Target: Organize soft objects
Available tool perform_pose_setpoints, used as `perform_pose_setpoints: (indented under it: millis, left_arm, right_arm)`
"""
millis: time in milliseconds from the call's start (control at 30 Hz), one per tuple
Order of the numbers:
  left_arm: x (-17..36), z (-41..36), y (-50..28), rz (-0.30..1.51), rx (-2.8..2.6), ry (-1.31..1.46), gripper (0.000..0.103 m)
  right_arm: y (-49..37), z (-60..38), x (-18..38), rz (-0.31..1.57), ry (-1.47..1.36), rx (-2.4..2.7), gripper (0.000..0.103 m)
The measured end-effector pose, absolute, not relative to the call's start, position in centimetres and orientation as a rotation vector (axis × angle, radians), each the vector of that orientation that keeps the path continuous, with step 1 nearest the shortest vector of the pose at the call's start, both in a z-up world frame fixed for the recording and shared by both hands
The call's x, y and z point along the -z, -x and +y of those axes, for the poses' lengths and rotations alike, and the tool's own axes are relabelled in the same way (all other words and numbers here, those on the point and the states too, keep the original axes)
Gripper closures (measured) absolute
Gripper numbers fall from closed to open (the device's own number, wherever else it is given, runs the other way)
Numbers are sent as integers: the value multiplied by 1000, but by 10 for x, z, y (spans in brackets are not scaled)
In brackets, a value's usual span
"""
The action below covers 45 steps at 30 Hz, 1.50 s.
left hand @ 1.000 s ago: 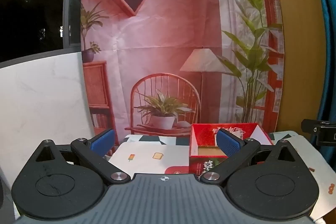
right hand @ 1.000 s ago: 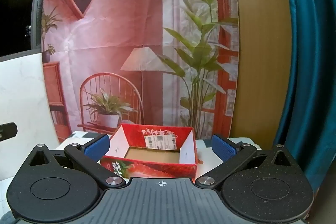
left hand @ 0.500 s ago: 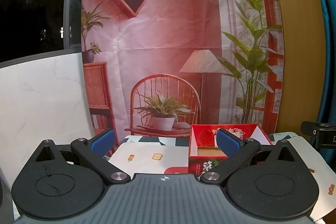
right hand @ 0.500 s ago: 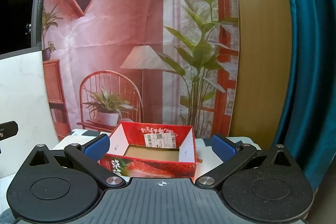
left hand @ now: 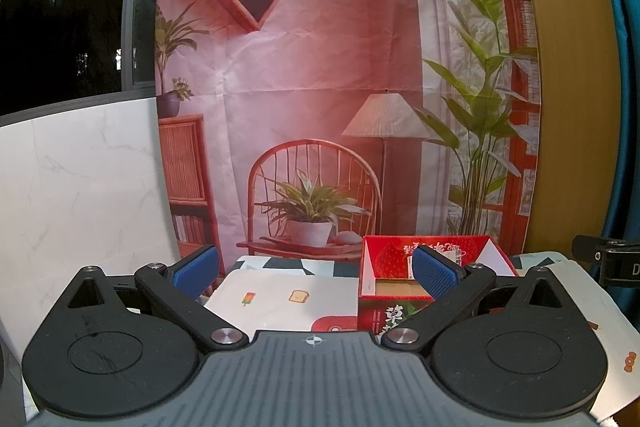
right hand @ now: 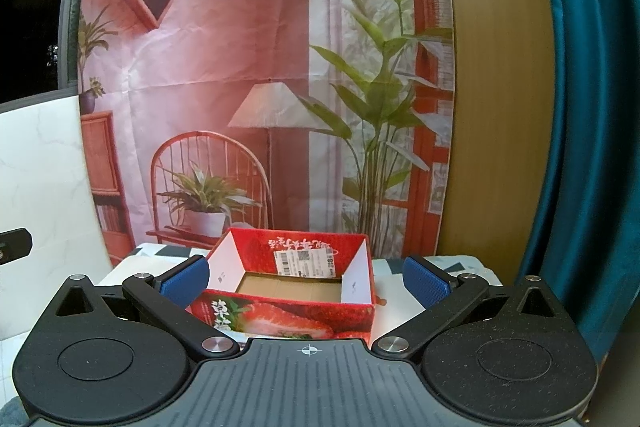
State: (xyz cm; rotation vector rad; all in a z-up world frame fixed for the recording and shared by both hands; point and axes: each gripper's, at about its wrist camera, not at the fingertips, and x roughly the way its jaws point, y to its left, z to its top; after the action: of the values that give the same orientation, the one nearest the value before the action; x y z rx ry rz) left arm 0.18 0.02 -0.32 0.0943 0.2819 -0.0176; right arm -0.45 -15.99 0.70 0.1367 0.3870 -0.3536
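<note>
Ahead of the left hand-held gripper [left hand: 315, 269], whose blue pads [left hand: 195, 267] stand wide apart with nothing between them, a table [left hand: 276, 297] wears a pale cloth printed with small food pictures. On it, toward the right, sits an open red strawberry box [left hand: 370, 301]; the right pad overlaps it in view without touching. Its brown floor shows bare where visible. A printed room backdrop [left hand: 320, 67] hangs behind, with a white marble board [left hand: 80, 179] at the left.

From the right wrist view, the right hand-held gripper [right hand: 306, 277] is likewise spread wide and holds nothing. The strawberry box [right hand: 288, 319] lies straight ahead between the pads, a barcode label [right hand: 306, 261] on its far inner wall. A teal curtain [right hand: 580, 147] hangs at the right. No soft object can be made out in either view.
</note>
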Motion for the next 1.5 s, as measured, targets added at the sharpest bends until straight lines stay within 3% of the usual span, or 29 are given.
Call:
perform_pose_setpoints:
  millis: [1500]
  left_arm:
    - [9,2,-7,290,25,-79,0]
  right_arm:
    - [3,-164,-1,386,-148,345,0]
